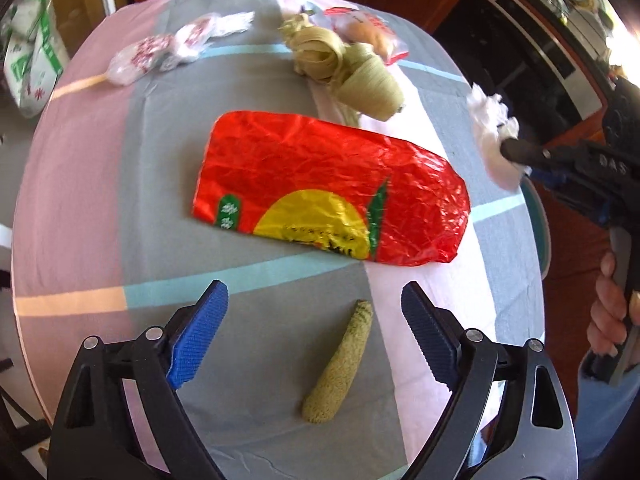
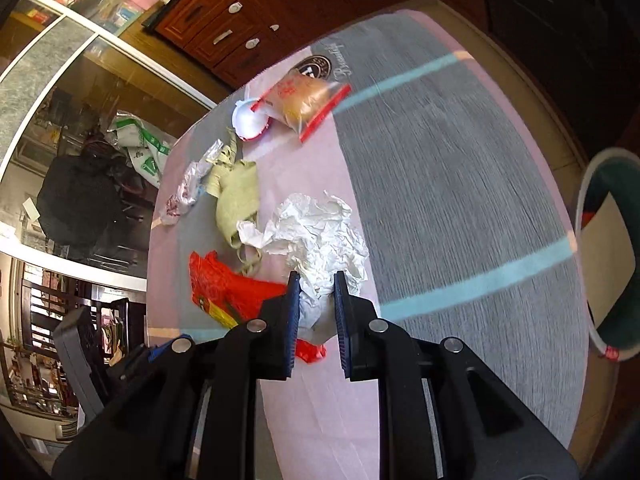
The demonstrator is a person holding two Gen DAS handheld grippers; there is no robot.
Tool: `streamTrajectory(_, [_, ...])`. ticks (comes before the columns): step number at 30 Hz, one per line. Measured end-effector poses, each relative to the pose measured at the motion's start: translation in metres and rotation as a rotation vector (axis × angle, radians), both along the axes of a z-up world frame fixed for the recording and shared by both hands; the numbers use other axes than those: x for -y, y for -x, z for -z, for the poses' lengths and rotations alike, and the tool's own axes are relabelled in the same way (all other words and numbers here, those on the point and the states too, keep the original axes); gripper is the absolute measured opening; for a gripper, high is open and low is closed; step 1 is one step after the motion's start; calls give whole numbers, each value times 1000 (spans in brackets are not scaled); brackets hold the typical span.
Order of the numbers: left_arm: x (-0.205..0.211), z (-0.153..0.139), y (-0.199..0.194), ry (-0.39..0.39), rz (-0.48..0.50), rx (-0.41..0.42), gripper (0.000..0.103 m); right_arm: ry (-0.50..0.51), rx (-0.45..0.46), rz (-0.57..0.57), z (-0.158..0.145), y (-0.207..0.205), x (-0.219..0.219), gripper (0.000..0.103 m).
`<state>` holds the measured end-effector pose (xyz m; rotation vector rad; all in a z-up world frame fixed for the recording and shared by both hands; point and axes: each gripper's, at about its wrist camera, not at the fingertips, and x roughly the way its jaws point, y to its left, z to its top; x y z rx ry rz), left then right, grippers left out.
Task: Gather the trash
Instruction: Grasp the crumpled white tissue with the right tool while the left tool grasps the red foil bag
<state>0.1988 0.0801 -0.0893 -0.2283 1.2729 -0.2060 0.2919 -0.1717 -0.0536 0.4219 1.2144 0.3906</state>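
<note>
The right gripper (image 2: 316, 282) pinches crumpled white paper (image 2: 320, 232) above the desk (image 2: 440, 200). The left gripper (image 1: 314, 300) gapes empty; a corn cob (image 1: 340, 364) lies at 6 o'clock of the red wrapper (image 1: 320, 184).

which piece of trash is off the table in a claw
The crumpled white paper wad, pinched in the right claw; the other trash lies on the table.

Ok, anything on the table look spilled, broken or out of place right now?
Nothing spilled or broken. The litter is just scattered: a flattened red wrapper, a bare corn cob, husks and a clear bag on the tablecloth. The right gripper holds crumpled white paper.
</note>
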Motion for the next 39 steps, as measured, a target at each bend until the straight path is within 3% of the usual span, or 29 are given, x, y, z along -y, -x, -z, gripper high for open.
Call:
streamTrajectory(4, [-14,10,-1,72,-34,-41,90,-4,-70,-61,22,-16,-27,16])
streamTrajectory(12, [-15,9,-6,190,-42,-46,91,-64,-206,-138,53,40,-40,16])
streamTrajectory(17, [11,6,-17,160,-25,-41,94,-75,-230,-140,61,66,-38,16])
streamTrajectory(21, [29,10,-27,104,-68,-37,94,-86,-224,-122,60,71,-35,16])
streamTrajectory(22, [33,11,-28,88,-74,-36,91,-85,-223,-119,59,72,-33,16])
streamTrajectory(23, [36,12,-29,71,-67,-30,75,-84,-222,-116,59,73,-29,16])
streamTrajectory(28, [61,11,-23,-41,3,4,37,-95,-197,-68,51,74,-6,16])
streamTrajectory(39, [82,-48,21,-82,115,144,35,-190,-111,26,27,85,53,16])
